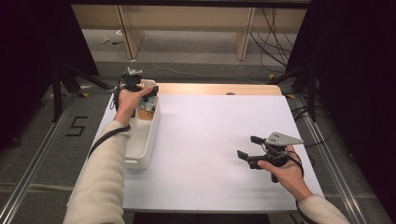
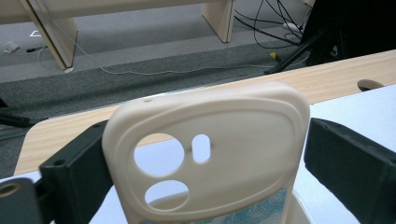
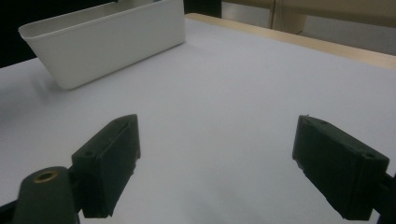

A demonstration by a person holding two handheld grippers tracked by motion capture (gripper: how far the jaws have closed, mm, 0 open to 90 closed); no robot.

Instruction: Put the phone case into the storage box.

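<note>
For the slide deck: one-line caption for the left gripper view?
Left gripper holds a cream phone case upright between its jaws, above the white bin.

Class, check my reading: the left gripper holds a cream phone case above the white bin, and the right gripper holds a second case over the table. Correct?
Not quite. The right gripper holds nothing; the right gripper view shows its fingers apart over the bare table. The rest stands.

High view overhead, facing forward; gripper views low, close; all share white bin (image 1: 142, 140) (image 3: 107, 39).
</note>
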